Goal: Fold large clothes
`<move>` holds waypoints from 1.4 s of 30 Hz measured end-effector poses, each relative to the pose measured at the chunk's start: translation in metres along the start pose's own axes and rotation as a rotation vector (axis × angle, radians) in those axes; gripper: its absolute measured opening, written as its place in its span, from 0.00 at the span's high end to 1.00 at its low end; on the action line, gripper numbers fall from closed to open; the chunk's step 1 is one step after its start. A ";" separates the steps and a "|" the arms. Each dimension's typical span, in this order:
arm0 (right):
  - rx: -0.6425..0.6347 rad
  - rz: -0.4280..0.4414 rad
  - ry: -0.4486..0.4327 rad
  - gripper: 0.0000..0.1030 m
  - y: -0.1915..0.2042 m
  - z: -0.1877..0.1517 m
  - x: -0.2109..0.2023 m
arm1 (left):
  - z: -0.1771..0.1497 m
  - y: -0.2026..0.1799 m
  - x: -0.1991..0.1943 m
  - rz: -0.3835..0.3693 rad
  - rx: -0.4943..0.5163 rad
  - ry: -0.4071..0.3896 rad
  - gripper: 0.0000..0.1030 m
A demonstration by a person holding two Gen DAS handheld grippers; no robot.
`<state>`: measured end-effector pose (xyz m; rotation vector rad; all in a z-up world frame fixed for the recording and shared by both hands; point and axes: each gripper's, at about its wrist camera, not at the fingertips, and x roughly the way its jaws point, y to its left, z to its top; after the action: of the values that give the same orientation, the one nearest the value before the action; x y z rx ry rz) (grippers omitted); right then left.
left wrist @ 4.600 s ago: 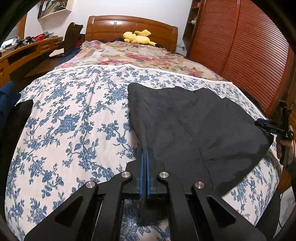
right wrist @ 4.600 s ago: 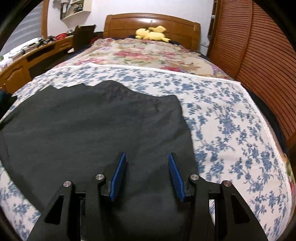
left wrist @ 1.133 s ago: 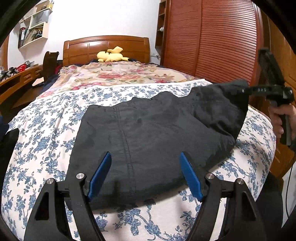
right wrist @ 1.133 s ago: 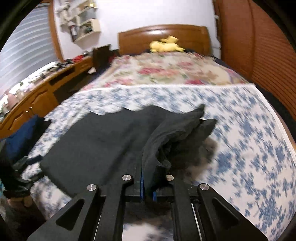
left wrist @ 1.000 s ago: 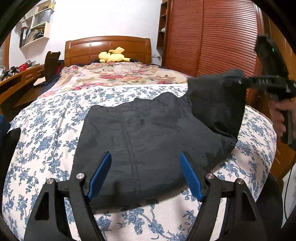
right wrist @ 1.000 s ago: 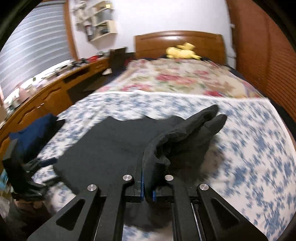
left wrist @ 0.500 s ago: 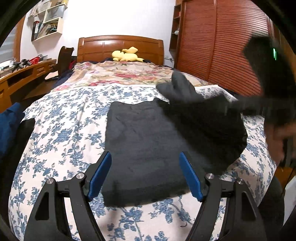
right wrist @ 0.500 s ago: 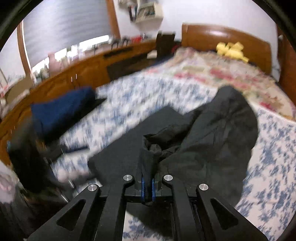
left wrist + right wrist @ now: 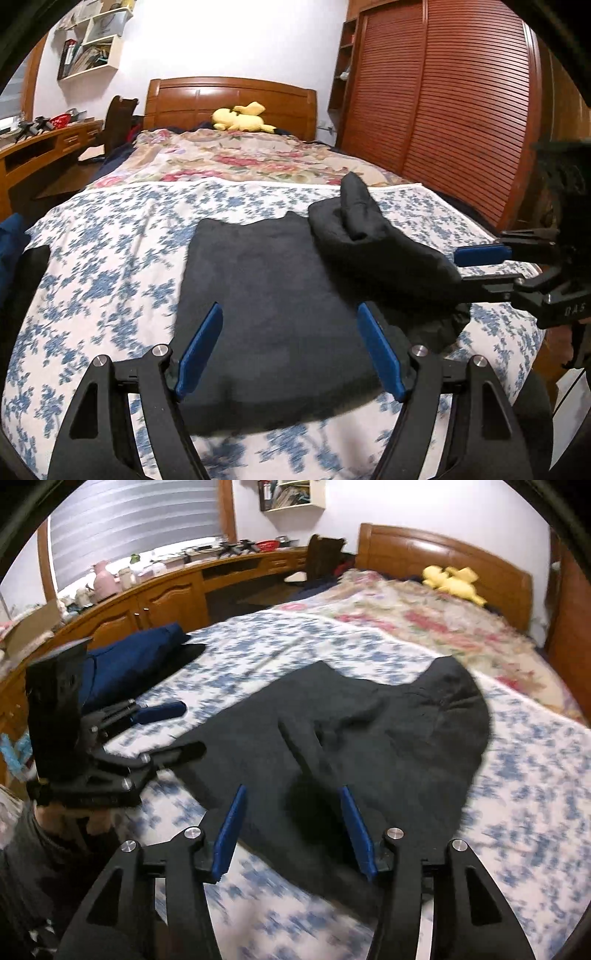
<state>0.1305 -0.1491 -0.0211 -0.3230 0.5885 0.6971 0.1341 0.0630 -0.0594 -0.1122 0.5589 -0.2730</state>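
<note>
Dark garment [image 9: 369,738] on bed, right gripper [image 9: 295,830] jaws just opening, released, left gripper [image 9: 291,347] jaws wide, empty

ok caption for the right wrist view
Right gripper, jaws just opened, above the half-folded black garment on the floral bedsheet.

1. The left gripper [image 9: 290,347] points forward and somewhat down, its blue pads [image 9: 199,349] spread wide with nothing pressed between them.
2. The right gripper [image 9: 293,829] also tilts down; its jaws have just been opening and nothing is clamped between its pads [image 9: 356,830].
3. In the left view, the right gripper enters at 3 o'clock, pointing toward 9.
4. In the right view, the left gripper sits at 9 o'clock, a hand [image 9: 70,818] beneath it.
</note>
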 end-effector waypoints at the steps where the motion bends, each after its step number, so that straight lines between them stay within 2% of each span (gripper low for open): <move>1: -0.003 -0.025 -0.007 0.47 -0.005 -0.006 -0.003 | 0.002 -0.005 0.002 -0.011 0.003 -0.003 0.26; 5: 0.041 -0.091 -0.004 0.47 -0.040 -0.033 -0.012 | 0.015 -0.024 0.012 -0.071 -0.002 -0.012 0.26; 9: 0.102 -0.126 0.002 0.47 -0.064 -0.057 -0.007 | 0.031 -0.043 0.026 -0.093 0.013 -0.009 0.26; 15: 0.173 -0.128 -0.014 0.47 -0.080 -0.077 0.000 | 0.043 -0.055 0.061 -0.123 -0.036 0.071 0.26; 16: 0.185 -0.121 -0.019 0.47 -0.082 -0.079 0.000 | 0.044 -0.055 0.065 -0.130 -0.047 0.078 0.30; 17: 0.194 -0.110 -0.021 0.47 -0.084 -0.081 0.001 | 0.044 -0.056 0.068 -0.136 -0.054 0.087 0.47; 18: 0.198 -0.102 -0.023 0.47 -0.085 -0.089 -0.008 | 0.044 -0.057 0.074 -0.134 -0.058 0.114 0.56; 20: 0.196 -0.093 -0.024 0.47 -0.082 -0.093 -0.009 | 0.044 -0.063 0.079 -0.105 -0.033 0.138 0.85; 22: 0.183 -0.089 -0.026 0.47 -0.082 -0.094 -0.011 | 0.045 -0.073 0.074 -0.092 0.024 0.133 0.90; 25: 0.174 -0.082 -0.041 0.47 -0.082 -0.094 -0.012 | 0.049 -0.085 0.059 -0.049 0.091 0.098 0.92; 28: 0.191 -0.057 -0.068 0.47 -0.083 -0.091 -0.011 | 0.063 -0.083 0.038 -0.012 0.099 0.039 0.93; 32: 0.203 -0.018 -0.114 0.47 -0.078 -0.079 -0.008 | 0.081 -0.058 0.000 0.050 0.083 -0.036 0.93; 34: 0.196 -0.005 -0.133 0.47 -0.074 -0.071 -0.006 | 0.081 -0.036 -0.016 0.086 0.069 -0.047 0.93; 37: 0.179 0.034 -0.159 0.47 -0.064 -0.057 -0.002 | 0.063 -0.003 -0.031 0.153 0.040 -0.025 0.93; 39: 0.148 0.054 -0.174 0.47 -0.054 -0.047 0.002 | 0.043 0.017 -0.030 0.202 0.027 0.022 0.93; 42: 0.110 0.093 -0.180 0.47 -0.040 -0.034 0.015 | 0.015 0.037 -0.022 0.202 -0.024 0.081 0.93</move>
<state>0.1532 -0.1860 -0.0534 -0.1292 0.4705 0.7710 0.1328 0.1052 -0.0423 -0.0673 0.6494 -0.0749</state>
